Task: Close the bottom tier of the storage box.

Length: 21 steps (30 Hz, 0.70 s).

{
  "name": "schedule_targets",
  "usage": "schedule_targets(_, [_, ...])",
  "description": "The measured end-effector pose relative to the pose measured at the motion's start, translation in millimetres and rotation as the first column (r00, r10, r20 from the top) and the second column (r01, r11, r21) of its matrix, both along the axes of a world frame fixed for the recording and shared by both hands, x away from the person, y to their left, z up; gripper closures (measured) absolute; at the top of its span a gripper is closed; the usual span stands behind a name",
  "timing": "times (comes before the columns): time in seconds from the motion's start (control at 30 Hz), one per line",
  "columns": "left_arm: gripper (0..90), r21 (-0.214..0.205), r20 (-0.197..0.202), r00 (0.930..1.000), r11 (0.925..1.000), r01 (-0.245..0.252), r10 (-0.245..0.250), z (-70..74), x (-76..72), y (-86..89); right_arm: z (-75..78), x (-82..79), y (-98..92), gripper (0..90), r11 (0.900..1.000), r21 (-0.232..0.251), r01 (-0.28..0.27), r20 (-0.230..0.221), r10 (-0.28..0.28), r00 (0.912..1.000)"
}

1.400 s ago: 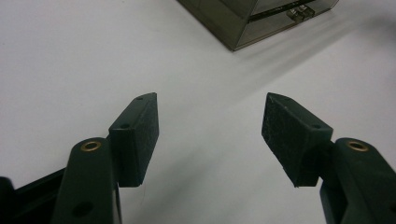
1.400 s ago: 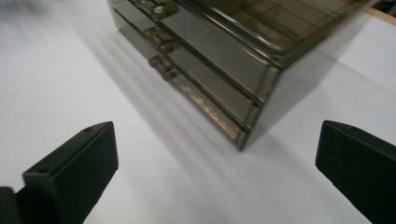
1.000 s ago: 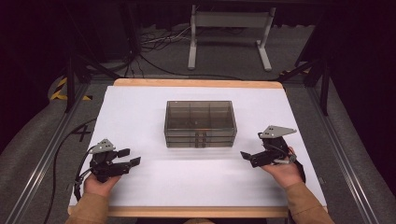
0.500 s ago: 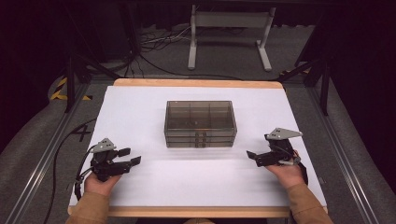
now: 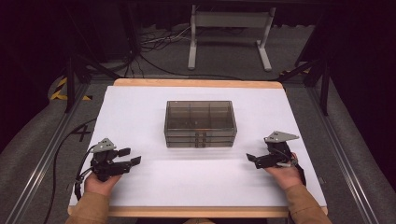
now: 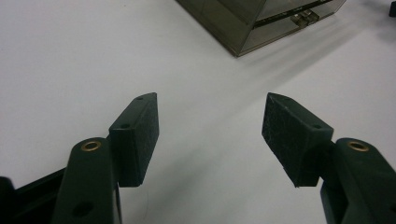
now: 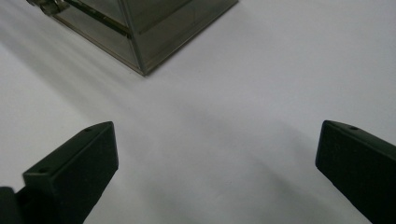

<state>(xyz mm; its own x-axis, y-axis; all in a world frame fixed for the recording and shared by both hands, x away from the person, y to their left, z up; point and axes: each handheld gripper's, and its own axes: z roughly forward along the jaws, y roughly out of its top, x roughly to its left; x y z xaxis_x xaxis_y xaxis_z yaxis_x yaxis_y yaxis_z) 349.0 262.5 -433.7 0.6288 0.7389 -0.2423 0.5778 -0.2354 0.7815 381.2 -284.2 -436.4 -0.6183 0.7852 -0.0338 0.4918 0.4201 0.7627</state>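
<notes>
A smoky transparent drawer box [image 5: 200, 123] stands in the middle of the white table [image 5: 140, 107], its drawer fronts and small handles [image 5: 200, 139] facing me. Its near corner shows in the left gripper view [image 6: 254, 23] and in the right gripper view [image 7: 144, 28]. My left gripper [image 5: 129, 157] rests at the front left of the table, open, nothing between its jaws [image 6: 210, 130]. At the front right, the right gripper [image 5: 252, 157] is held open and empty too [image 7: 217, 163]. Both point inward toward the box, a short way off it.
The table has a wooden rim [image 5: 196, 83]. Metal rails [image 5: 44, 158] run along both sides. Behind it stand a grey metal stand [image 5: 229, 35] and cables on the floor [image 5: 154, 44]. A cable [image 5: 58, 154] trails from the left gripper.
The right gripper has drifted slightly toward me and lower over the table. The left gripper and the box have stayed put.
</notes>
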Motion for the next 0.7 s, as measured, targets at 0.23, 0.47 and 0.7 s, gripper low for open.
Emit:
schedule_targets(0.23, [37.2,0.000,0.000,1.0000,1.0000,0.001,-0.001,0.0,-0.1,-0.1,-7.7,0.3,6.2,0.0,0.9989,-0.041,-0.023,-0.017,0.022,0.9996])
schedule_targets(0.47, [37.3,0.001,-0.002,1.0000,1.0000,0.002,-0.002,-0.2,-0.1,-0.3,-12.3,0.8,11.0,0.0,0.9944,-0.080,-0.070,-0.044,0.067,0.9968])
schedule_targets(0.7, [37.2,0.002,-0.004,1.0000,1.0000,0.001,-0.001,-0.4,-0.4,-0.3,-13.2,3.5,9.6,0.0,0.9953,-0.061,-0.075,-0.072,0.070,0.9949])
